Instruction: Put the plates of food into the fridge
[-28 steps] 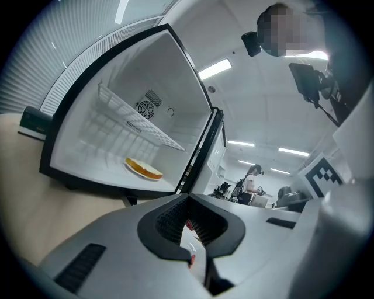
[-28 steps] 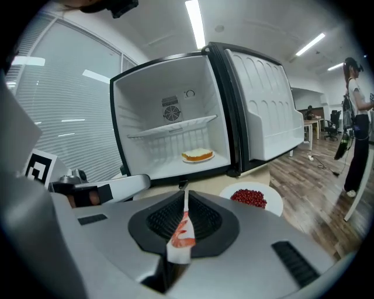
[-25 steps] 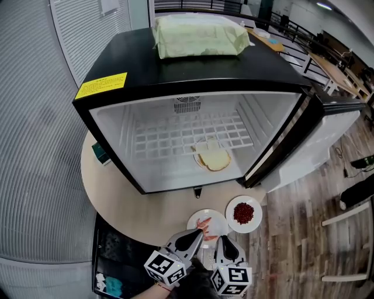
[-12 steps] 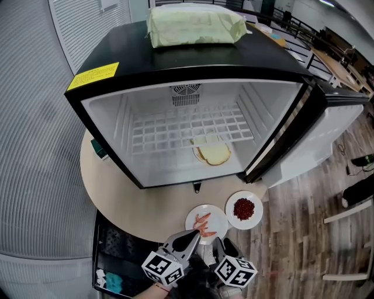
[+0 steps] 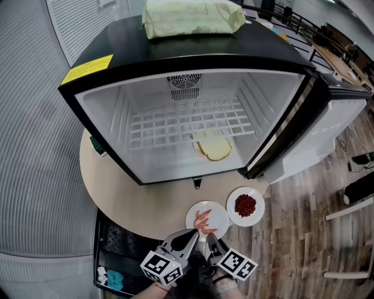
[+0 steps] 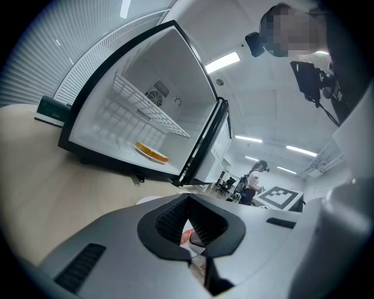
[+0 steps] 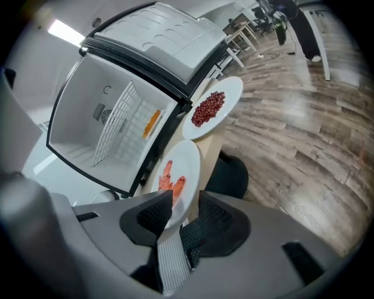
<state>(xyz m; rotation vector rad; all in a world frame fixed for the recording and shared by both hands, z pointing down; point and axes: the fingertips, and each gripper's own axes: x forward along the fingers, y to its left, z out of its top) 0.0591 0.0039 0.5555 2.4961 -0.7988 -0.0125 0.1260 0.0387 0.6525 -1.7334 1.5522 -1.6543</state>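
pinching the near rim of the shrimp plate with the left gripper's narrow jaws. straddling that same rim with the right gripper, jaws just opened about halfway, pads not pressing. lying on the table before the open fridge, beside the plate of red bits; bread plate already inside.

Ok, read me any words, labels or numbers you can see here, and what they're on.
Yellow sticker on the fridge top: dark print, too small to read.
Green pack on the fridge: no legible print.
No other text can be read.
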